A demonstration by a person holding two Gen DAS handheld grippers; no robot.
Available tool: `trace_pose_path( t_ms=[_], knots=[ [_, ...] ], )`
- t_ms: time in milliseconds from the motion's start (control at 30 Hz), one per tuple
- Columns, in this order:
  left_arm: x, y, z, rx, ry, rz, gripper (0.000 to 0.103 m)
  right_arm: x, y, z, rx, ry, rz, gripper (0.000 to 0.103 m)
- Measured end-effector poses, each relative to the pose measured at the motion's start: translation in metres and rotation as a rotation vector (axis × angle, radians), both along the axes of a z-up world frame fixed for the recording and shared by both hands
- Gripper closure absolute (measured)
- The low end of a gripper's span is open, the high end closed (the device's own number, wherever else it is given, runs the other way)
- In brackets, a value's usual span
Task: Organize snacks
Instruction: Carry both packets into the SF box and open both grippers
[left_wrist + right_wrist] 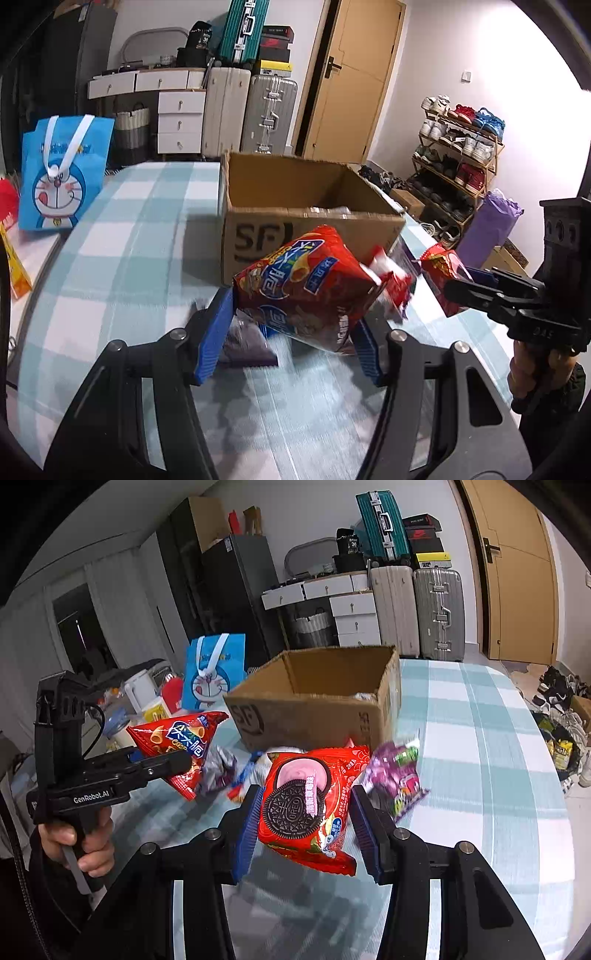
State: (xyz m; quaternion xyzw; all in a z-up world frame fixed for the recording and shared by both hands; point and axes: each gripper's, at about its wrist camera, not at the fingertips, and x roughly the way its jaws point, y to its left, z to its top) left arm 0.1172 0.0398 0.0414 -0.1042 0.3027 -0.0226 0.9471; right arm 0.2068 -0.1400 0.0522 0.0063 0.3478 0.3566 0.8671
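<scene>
My left gripper (291,332) is shut on a red corn-snack bag (306,291) and holds it above the table, in front of the open SF cardboard box (310,221). It also shows in the right wrist view (177,764) with the same bag (177,742). My right gripper (306,823) is shut on a red Oreo pack (306,805), lifted off the table near the box (317,705). In the left wrist view the right gripper (454,288) and Oreo pack (439,269) are at the right.
A purple candy bag (399,775), a silver-purple wrapper (219,764) and small packets (247,771) lie on the checked tablecloth (480,738). A blue Doraemon bag (62,173) stands at the left. Suitcases, drawers and a shoe rack (458,155) are behind.
</scene>
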Motion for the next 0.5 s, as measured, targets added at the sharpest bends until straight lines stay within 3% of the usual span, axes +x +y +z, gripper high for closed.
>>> trace_pose_path(
  t_ms=[500],
  knots=[
    [0.07, 0.01, 0.038, 0.014, -0.031, 0.028, 0.045, 0.045, 0.019, 0.027, 0.03, -0.022, -0.029, 0.055]
  ],
)
